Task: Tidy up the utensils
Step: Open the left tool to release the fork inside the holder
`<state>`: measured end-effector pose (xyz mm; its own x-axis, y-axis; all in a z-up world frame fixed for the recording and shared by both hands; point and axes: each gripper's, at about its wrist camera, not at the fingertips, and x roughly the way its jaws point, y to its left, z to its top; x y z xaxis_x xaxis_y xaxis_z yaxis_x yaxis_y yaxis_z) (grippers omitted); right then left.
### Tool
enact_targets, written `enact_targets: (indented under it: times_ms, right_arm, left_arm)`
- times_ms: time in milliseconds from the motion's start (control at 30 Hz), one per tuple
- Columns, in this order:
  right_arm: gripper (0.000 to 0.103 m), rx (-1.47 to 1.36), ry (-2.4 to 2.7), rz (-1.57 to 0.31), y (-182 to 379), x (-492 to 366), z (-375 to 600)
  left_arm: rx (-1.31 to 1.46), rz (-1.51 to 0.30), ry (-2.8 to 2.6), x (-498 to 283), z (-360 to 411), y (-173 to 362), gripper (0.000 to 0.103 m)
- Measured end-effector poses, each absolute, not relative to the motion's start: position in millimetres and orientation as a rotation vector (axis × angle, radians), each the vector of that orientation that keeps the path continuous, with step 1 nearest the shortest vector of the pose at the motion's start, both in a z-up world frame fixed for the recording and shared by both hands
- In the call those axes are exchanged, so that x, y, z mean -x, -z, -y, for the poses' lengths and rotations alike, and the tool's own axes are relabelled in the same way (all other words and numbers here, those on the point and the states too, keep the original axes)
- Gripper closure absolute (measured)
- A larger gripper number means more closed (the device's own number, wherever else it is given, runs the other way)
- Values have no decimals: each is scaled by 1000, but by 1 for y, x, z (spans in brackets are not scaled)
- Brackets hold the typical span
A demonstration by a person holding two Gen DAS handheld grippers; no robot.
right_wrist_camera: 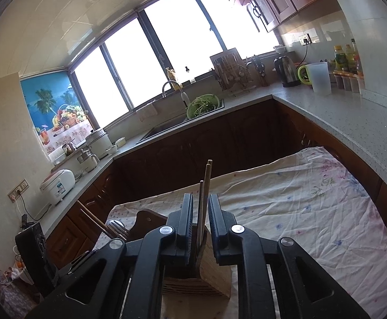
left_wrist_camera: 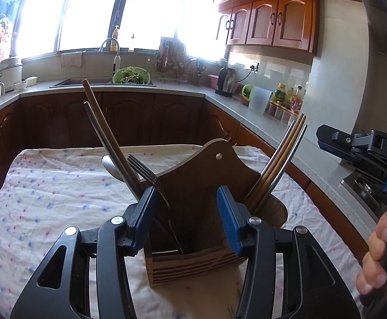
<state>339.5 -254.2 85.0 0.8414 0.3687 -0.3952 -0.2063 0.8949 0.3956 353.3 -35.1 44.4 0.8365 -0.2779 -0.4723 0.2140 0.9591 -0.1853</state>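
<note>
A wooden two-compartment utensil holder (left_wrist_camera: 193, 186) stands on the flowered tablecloth. Its left compartment holds a fork (left_wrist_camera: 142, 168), a spoon (left_wrist_camera: 111, 167) and long chopsticks (left_wrist_camera: 100, 125). Its right compartment holds several more chopsticks (left_wrist_camera: 281, 159). My left gripper (left_wrist_camera: 186, 202) is open, its blue pads (left_wrist_camera: 230, 220) apart over the holder's near end and gripping nothing. In the right wrist view my right gripper (right_wrist_camera: 200, 208) hangs over the holder (right_wrist_camera: 214, 273). Two chopsticks (right_wrist_camera: 206, 183) stand between its slightly parted jaws with a gap showing, so it is open. A hand (left_wrist_camera: 377, 260) holds the right tool's handle.
The tablecloth (left_wrist_camera: 47, 186) covers a small table inside a U-shaped kitchen counter (right_wrist_camera: 353, 117). A sink with a green colander (left_wrist_camera: 130, 75) lies at the back, a kettle (left_wrist_camera: 226, 82) and bottles to the right, a hob (left_wrist_camera: 361, 186) close on the right, and a rice cooker (right_wrist_camera: 57, 186) to the left.
</note>
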Motion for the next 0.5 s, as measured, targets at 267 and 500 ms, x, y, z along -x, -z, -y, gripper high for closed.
enact_targets:
  times_ms: [267,500]
  right_arm:
    - [50,-388,-315,-440,-99,-323,266]
    - [30,-408,-353,-422,-100,-303,268]
  left_arm:
    - [144,-483,269,-332,33,-58,51]
    - [188,-465,271,-303,25,-62,45]
